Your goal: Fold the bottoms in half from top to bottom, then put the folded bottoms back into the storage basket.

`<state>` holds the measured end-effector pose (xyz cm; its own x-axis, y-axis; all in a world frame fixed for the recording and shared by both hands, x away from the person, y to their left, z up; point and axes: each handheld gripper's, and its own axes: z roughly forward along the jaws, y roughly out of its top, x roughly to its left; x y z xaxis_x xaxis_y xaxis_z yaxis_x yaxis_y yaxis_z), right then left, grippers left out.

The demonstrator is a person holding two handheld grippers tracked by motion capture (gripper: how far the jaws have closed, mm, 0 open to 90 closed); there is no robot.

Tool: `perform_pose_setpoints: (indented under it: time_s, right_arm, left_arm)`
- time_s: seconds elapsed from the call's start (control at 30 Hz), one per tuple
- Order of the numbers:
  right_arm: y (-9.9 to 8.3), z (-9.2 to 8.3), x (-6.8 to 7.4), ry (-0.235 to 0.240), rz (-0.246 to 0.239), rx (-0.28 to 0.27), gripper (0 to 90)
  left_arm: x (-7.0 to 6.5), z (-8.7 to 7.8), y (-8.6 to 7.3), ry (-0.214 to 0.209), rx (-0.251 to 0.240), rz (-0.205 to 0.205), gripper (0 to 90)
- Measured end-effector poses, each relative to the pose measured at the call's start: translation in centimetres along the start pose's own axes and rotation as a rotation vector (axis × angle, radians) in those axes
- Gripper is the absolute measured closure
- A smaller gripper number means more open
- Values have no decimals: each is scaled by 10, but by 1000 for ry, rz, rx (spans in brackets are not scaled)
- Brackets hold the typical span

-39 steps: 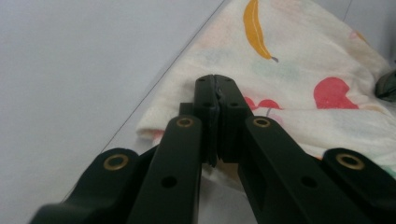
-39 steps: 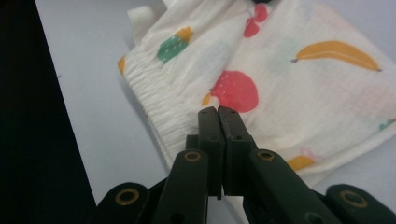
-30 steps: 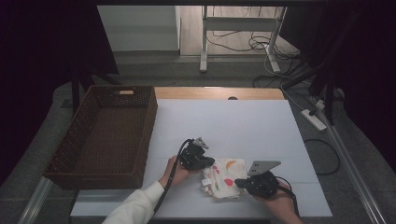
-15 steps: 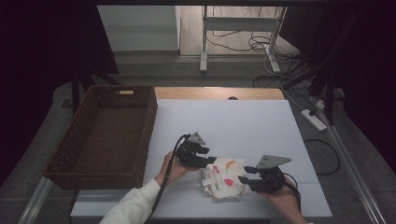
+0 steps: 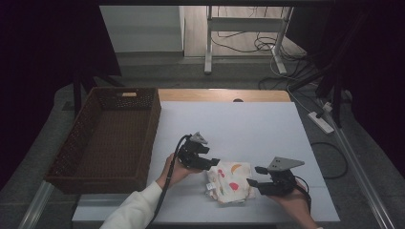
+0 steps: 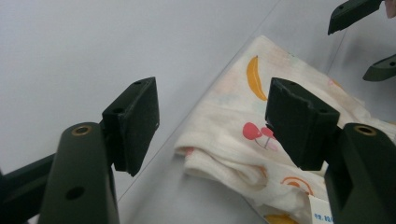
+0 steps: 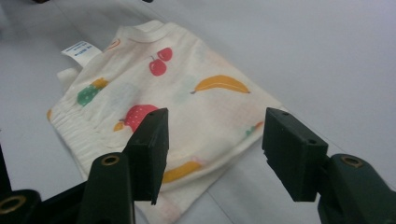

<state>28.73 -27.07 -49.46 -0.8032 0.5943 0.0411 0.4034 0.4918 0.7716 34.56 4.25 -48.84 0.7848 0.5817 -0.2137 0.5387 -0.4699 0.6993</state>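
A folded cream cloth (image 5: 229,183) printed with fruit lies flat near the table's front edge. My left gripper (image 5: 212,161) hovers at its left end. Its jaws have just been opening and stand apart, with the cloth (image 6: 243,154) lying below and beyond them, untouched. My right gripper (image 5: 254,175) sits at the cloth's right end. Its jaws have also just been opening and grip nothing, and the cloth (image 7: 187,88) spreads out ahead of them. In the left gripper view (image 6: 217,121) the other gripper's jaw tips show at the top right. The right gripper view (image 7: 217,140) shows a white label at the cloth's far corner.
A dark wicker basket (image 5: 107,133) stands along the left side of the white table (image 5: 239,124). A power strip (image 5: 321,121) and cables lie on the floor to the right. A metal stand (image 5: 243,28) is beyond the table's far edge.
Both grippers were shut at the cloth's ends a second ago; their jaws now stand apart and the cloth lies free. The right gripper has drawn back slightly to the right.
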Motion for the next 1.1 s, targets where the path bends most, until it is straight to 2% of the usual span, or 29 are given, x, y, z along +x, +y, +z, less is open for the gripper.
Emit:
perform_pose_setpoints:
  time_s: [0.13, 0.57, 0.87, 1.1]
  right_arm:
    - [-1, -2, -4, -9, 10, -1, 410]
    - [0, -2, -5, -20, -5, 1, 410]
    - [0, -3, -4, -29, -19, 7, 410]
    - [0, -1, -4, -34, -25, 15, 410]
  left_arm:
    - [3, -2, 0, -3, -5, -11, 340]
    - [3, -2, -1, -4, 9, -22, 323]
    - [1, 10, -3, -16, 50, -25, 310]
    - [3, 17, -5, -21, 82, -51, 257]
